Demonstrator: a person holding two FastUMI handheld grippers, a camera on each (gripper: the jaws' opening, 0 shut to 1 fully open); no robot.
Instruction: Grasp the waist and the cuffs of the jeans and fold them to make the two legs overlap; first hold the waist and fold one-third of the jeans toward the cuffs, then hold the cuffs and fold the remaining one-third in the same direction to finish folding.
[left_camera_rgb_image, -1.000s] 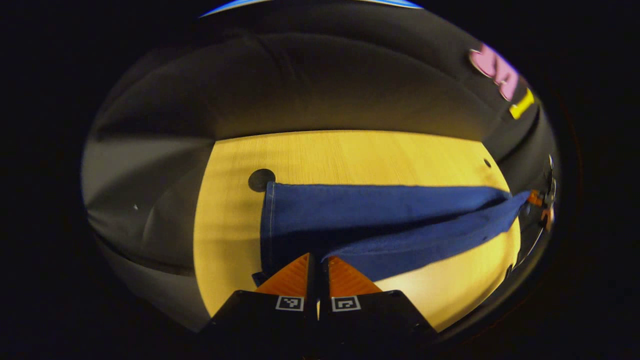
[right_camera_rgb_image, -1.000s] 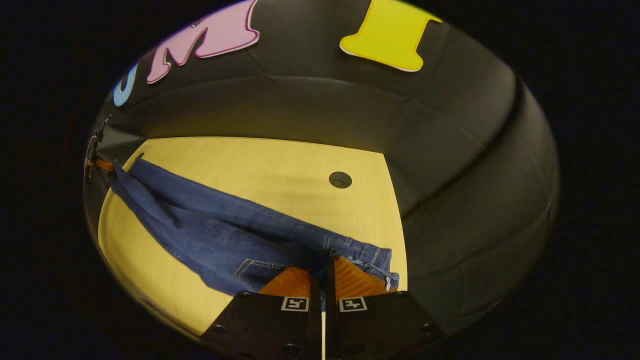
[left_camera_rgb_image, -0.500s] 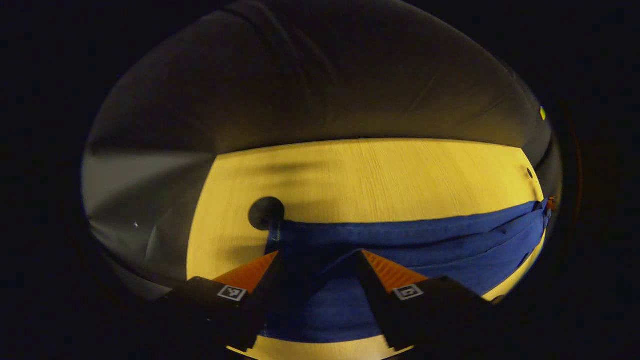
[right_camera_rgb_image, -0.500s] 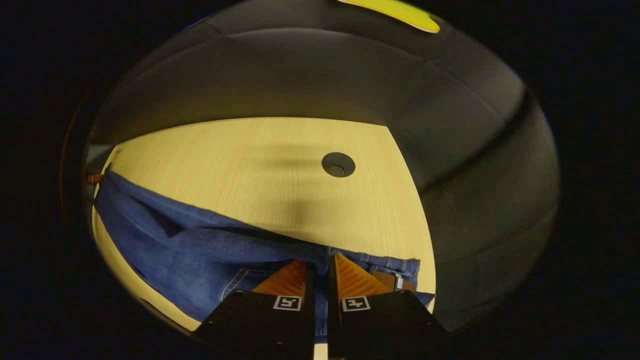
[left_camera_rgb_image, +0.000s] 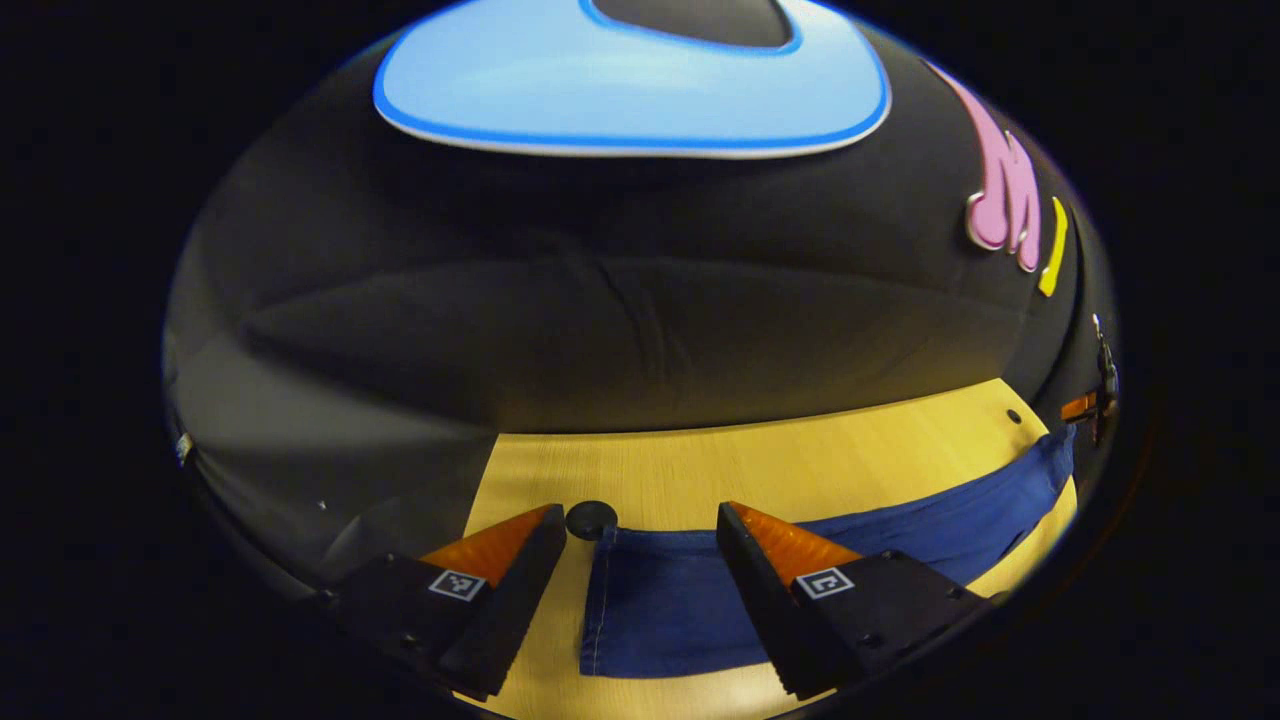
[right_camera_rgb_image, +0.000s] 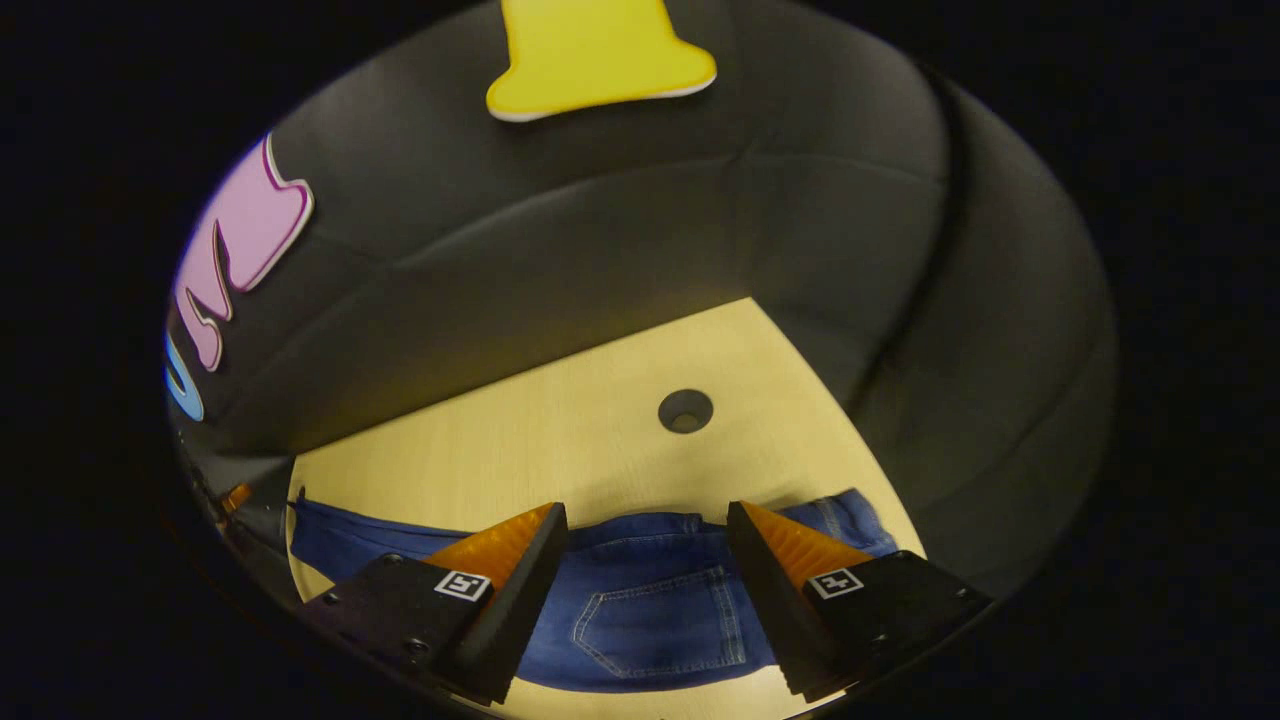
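Note:
The blue jeans lie flat along the wooden table, folded lengthwise so the legs lie one on the other. In the left gripper view the cuff end (left_camera_rgb_image: 650, 610) rests below and between the orange fingers of my left gripper (left_camera_rgb_image: 640, 515), which is open and holds nothing. The legs run off to the right toward the other gripper (left_camera_rgb_image: 1095, 405). In the right gripper view the waist end with a back pocket (right_camera_rgb_image: 660, 620) lies under my open right gripper (right_camera_rgb_image: 647, 510). From there the jeans stretch left (right_camera_rgb_image: 340, 535) toward the other gripper (right_camera_rgb_image: 235, 497).
A round cable hole (left_camera_rgb_image: 590, 520) sits in the table just beyond the cuffs. Another hole (right_camera_rgb_image: 685, 410) lies beyond the waist. Bare wooden tabletop (right_camera_rgb_image: 520, 440) extends past the jeans to the black cloth wall. The table's corner edge (right_camera_rgb_image: 800, 350) runs close on the right.
Both grippers were shut on the jeans a second ago. The left opened first, then the right. Both have let go and tilted up, and the jeans now lie flat.

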